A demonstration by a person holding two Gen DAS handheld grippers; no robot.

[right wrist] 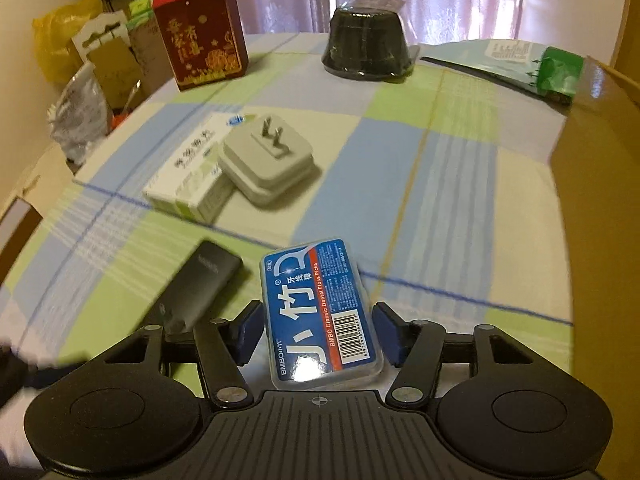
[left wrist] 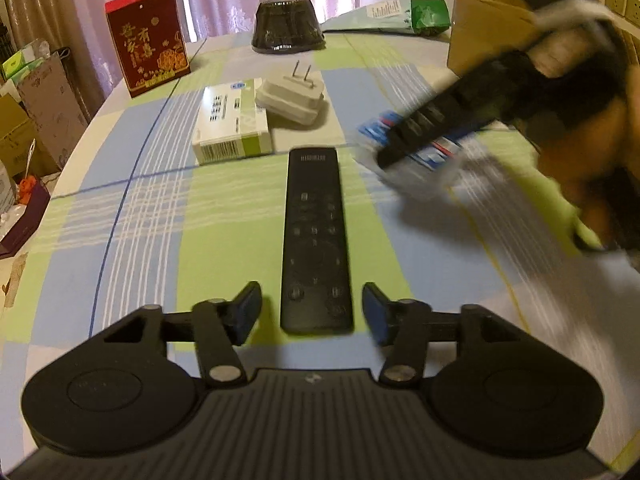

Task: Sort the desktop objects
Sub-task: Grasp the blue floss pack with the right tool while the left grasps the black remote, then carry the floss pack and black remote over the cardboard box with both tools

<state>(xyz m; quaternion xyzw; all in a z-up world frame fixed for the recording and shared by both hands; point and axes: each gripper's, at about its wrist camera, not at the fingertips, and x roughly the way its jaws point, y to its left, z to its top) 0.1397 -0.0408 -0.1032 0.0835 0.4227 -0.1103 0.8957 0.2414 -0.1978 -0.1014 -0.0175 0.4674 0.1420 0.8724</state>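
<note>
- Left wrist view: my left gripper is spread wide, its blue pads on either side of the near end of the black remote without touching it.
- The remote lies flat on the checked tablecloth, long axis pointing straight away from me.
- My right gripper straddles the blue floss-pick box; I cannot tell whether the pads are pinching it.
- The box's long axis runs along the fingers.

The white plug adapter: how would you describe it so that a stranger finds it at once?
On the checked tablecloth, look mid-table, in front of the dark bowl. The adapter lies against the white medicine box, on its right. Only it has two metal prongs pointing up.
</note>
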